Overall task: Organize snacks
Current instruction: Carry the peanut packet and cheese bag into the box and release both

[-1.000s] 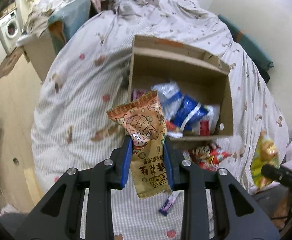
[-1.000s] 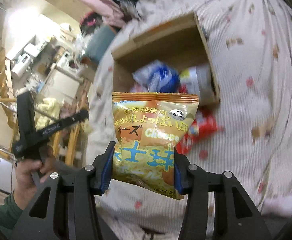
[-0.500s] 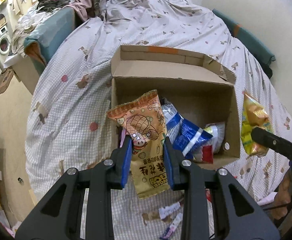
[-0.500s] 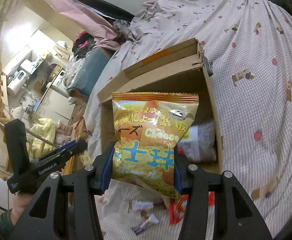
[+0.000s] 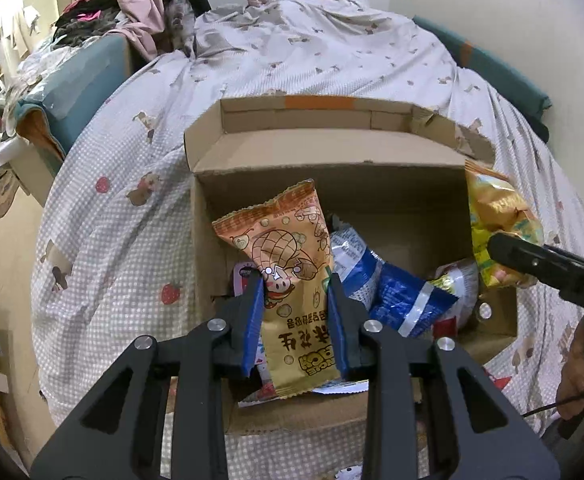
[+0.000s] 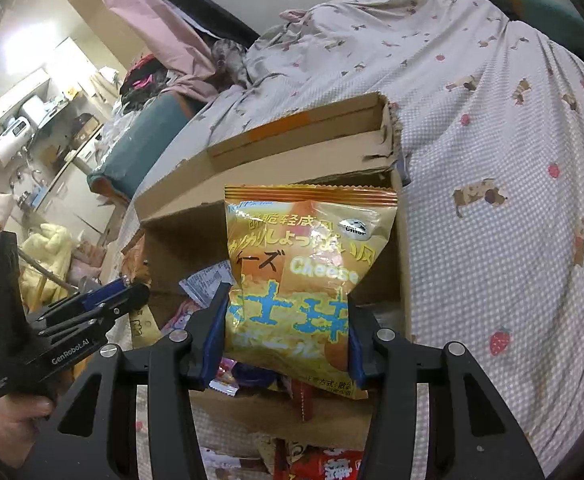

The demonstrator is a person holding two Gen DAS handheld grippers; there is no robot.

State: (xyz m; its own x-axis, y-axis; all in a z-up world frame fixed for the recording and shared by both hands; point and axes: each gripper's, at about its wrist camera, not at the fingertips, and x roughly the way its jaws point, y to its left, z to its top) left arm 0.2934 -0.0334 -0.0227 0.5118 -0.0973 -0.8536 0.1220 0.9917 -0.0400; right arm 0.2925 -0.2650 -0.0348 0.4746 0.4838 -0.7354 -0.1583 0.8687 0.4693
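An open cardboard box (image 5: 332,152) sits on the bed and holds several snack bags, among them a blue one (image 5: 404,300). My left gripper (image 5: 294,312) is shut on an orange peanut snack bag (image 5: 284,256) and holds it over the box's left half. My right gripper (image 6: 288,328) is shut on a yellow cheese snack bag (image 6: 308,256) and holds it over the box (image 6: 276,160) near its right wall. That bag also shows in the left wrist view (image 5: 496,224) at the box's right edge. The left gripper also shows at the left of the right wrist view (image 6: 104,304).
The bed has a checked cover (image 5: 124,208) with small prints. Loose red snack packets (image 6: 324,464) lie on the cover in front of the box. A teal cushion (image 5: 80,84) and piled clothes (image 5: 92,20) are at the far left; a wall is behind.
Both grippers have moved forward with their bags, from short of the box to over its opening. The box now looks larger and nearer in both views.
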